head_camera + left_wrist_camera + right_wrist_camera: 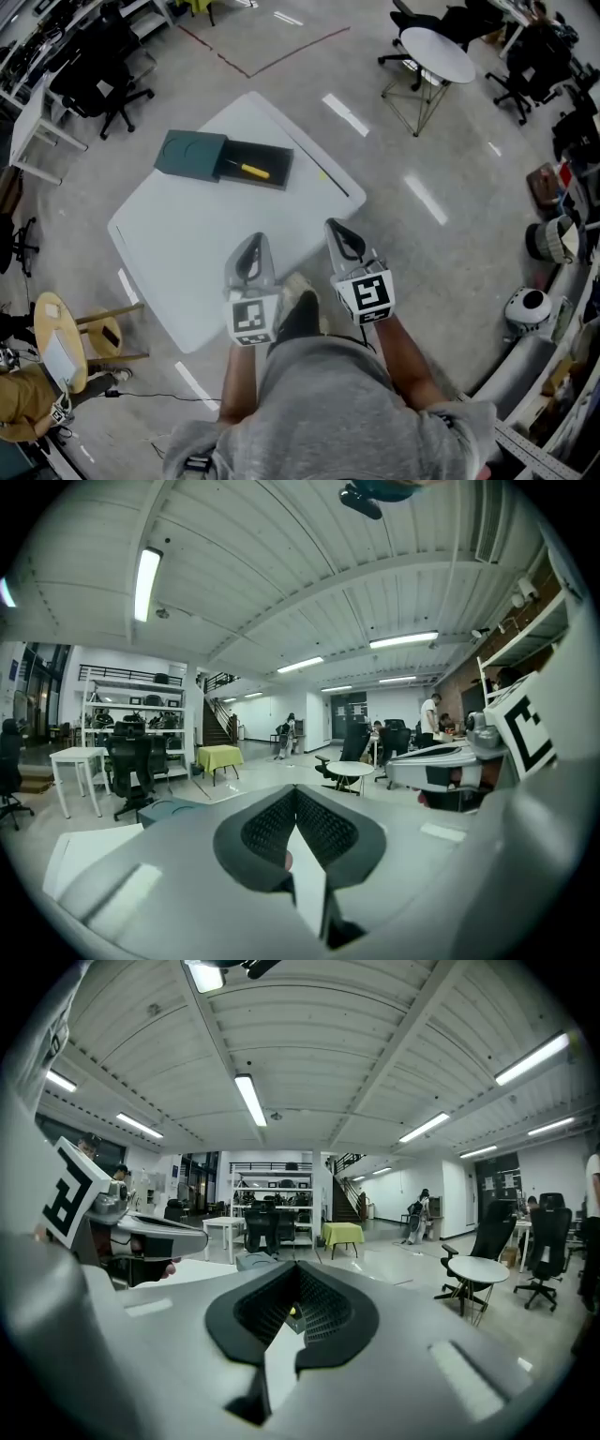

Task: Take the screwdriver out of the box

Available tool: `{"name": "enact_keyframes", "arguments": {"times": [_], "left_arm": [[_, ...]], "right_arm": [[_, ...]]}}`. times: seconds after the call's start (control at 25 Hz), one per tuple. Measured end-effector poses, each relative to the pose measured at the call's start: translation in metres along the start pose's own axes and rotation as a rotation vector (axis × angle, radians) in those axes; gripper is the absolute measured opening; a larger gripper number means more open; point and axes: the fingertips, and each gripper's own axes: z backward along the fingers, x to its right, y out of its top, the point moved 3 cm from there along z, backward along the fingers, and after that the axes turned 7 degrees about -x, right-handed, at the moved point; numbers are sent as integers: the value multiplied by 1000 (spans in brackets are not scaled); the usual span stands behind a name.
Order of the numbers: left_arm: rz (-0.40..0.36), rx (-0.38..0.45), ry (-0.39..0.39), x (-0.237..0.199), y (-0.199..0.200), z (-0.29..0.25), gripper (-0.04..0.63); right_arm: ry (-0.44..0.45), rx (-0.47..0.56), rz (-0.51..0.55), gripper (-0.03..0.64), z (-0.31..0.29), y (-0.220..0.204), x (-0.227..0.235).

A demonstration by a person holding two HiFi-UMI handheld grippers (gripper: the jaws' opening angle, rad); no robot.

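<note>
A dark green box [191, 153] lies at the far side of the white table [178, 244], its black inner tray [265, 157] slid out to the right. The yellow-handled screwdriver [254, 171] rests in that tray. My left gripper [251, 244] and right gripper [335, 228] hover side by side over the table's near edge, well short of the box, both shut and empty. The left gripper view shows the jaws [295, 794] meeting, with the box [173, 808] low at the left. In the right gripper view [298, 1269], a speck of the yellow handle [292, 1311] shows beyond the jaws.
A round white side table [438, 52] stands at the back right, with black office chairs [98, 80] around the room. A wooden stool [61, 337] sits by the table's left corner. Clutter lines the right wall [553, 244].
</note>
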Motion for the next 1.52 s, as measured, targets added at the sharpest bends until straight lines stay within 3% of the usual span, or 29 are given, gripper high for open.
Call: {"name": "enact_keyframes", "arguments": {"times": [0.44, 0.84, 1.52], "left_arm": [[47, -37, 81, -86, 6, -63, 12], [105, -58, 176, -148, -4, -85, 12], [215, -122, 325, -192, -32, -110, 12]], "right_arm": [[125, -83, 47, 3, -124, 32, -8], [224, -164, 113, 5, -207, 40, -30], [376, -349, 229, 5, -299, 22, -41]]}}
